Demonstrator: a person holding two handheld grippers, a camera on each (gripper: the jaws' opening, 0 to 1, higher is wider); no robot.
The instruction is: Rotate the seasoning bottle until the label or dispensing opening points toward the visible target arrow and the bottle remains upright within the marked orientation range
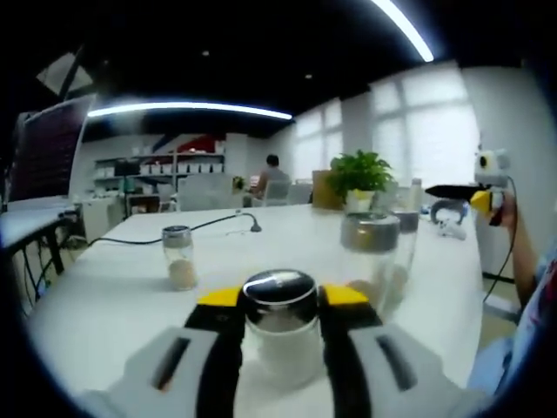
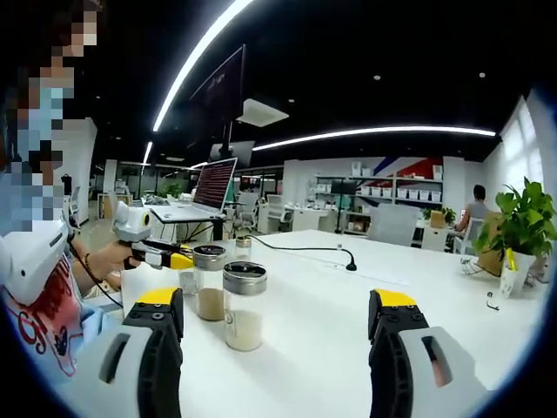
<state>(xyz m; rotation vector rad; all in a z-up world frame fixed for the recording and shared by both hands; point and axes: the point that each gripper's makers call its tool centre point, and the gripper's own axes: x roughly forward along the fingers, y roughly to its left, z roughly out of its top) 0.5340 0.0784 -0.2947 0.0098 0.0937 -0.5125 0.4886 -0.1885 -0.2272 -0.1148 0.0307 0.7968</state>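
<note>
- Left gripper (image 1: 280, 326): jaws closed around the seasoning bottle (image 1: 280, 324), upright on the desk (image 1: 113, 296) near its front edge.
- Right gripper (image 2: 277, 326): jaws wide, holding nothing.
- Best turned slowly, kept straight up.

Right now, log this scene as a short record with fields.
left claw: shut on the seasoning bottle, chrome cap, upright
right claw: open, empty, above the white table
other bottles: one at left, two at right
plant: far end of table
cable: across the far tabletop
target arrow: cannot be made out
</note>
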